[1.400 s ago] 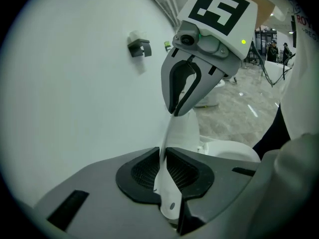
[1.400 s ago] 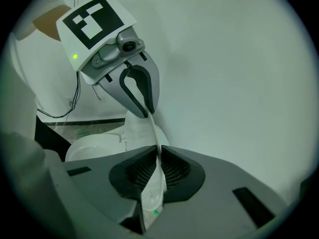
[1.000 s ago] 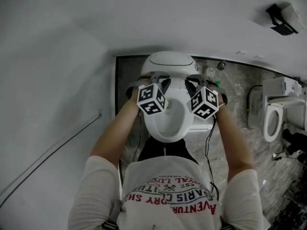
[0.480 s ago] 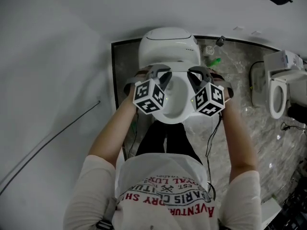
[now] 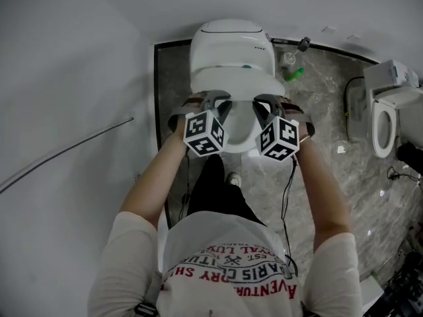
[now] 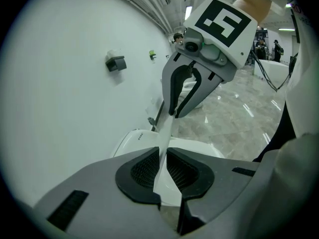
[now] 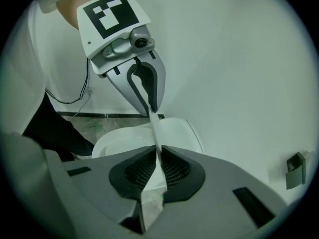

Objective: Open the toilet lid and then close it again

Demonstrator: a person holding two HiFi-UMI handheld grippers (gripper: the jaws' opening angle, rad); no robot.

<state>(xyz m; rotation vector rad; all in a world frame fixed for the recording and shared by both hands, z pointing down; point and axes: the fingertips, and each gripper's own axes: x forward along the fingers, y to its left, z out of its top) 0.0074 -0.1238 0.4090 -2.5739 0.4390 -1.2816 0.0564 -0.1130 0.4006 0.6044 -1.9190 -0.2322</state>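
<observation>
The white toilet (image 5: 231, 38) stands against the wall, its lid (image 5: 236, 78) tilted partway down over the bowl (image 5: 242, 129). My left gripper (image 5: 210, 100) holds the lid's front edge on the left; its jaws are opening, with the thin lid edge (image 6: 165, 133) still pressed between the pads (image 6: 144, 169). My right gripper (image 5: 263, 102) is shut on the same edge at the right. In the right gripper view the lid (image 7: 157, 133) runs between its pads (image 7: 174, 172), and the left gripper (image 7: 149, 108) shows beyond. The left gripper view shows the right gripper (image 6: 178, 112) across the lid.
A white wall (image 5: 66, 78) with a thin cable (image 5: 59, 152) stands close on the left. A second toilet (image 5: 386, 121) is at the right, on the marble floor (image 5: 330, 177). A green bottle (image 5: 295, 73) lies beside the tank. The person's legs and shoe (image 5: 231, 177) are in front of the bowl.
Both grippers have come forward and down with the lid between them. The lid now covers more of the bowl than before.
</observation>
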